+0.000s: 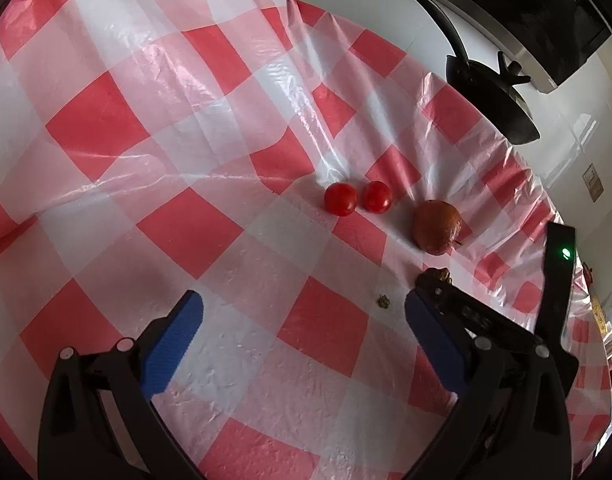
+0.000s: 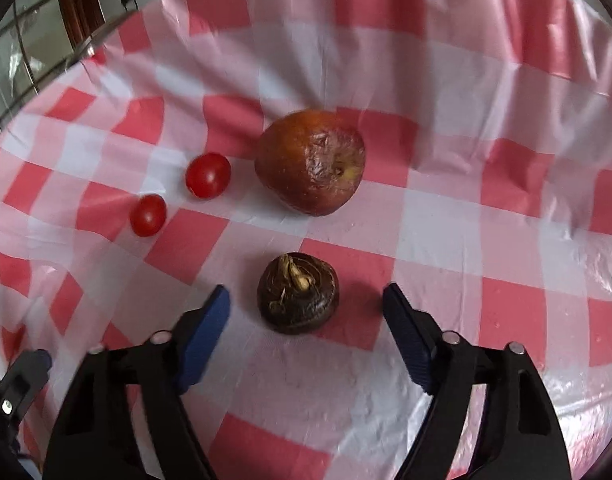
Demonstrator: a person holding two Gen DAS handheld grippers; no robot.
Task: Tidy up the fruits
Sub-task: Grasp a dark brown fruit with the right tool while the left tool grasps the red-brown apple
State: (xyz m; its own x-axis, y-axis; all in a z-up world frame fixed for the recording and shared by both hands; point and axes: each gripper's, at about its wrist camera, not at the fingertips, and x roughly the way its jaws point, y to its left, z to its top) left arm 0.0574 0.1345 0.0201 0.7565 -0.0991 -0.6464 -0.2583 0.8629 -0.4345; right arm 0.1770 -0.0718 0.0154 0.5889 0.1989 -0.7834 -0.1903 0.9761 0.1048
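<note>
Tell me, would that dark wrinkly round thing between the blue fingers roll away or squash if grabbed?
The dark fruit sits flat and squat on the tablecloth, so it probably won't roll. Its shrivelled skin suggests it may dent. The right gripper has not touched it.

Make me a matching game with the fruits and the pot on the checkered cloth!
Things:
1. two cherry tomatoes
2. wrinkled brown apple
3. dark round fruit with a dried stem
4. black pot

Clues:
A. right in front of the right hand-held gripper, not touched by its pads
B. small, shiny and red, side by side
C. off the cloth, on the white counter
D. biggest fruit, with creased skin

Pairs: 1-B, 2-D, 3-A, 4-C
</note>
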